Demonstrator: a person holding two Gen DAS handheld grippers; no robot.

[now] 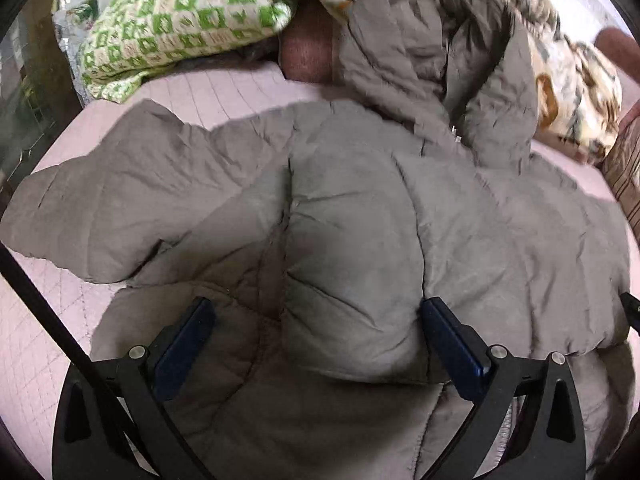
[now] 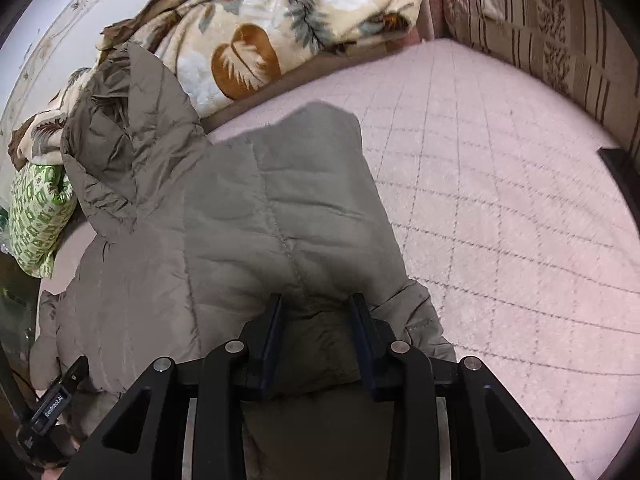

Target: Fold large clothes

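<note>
Left gripper [image 1: 316, 312] spread wide over the grey puffer jacket [image 1: 340, 216] on the pink quilted bed [image 2: 500, 200]. Right gripper [image 2: 316, 308] narrow, pinching a jacket fold between its fingers.

1. Left wrist view: close above the grey jacket [image 1: 340, 208], looking across the bed [image 1: 224, 92] toward the green pillow [image 1: 180, 16].
2. Right wrist view: close, facing the floral blanket [image 2: 256, 28]; both share jacket, pillow, blanket.
</note>
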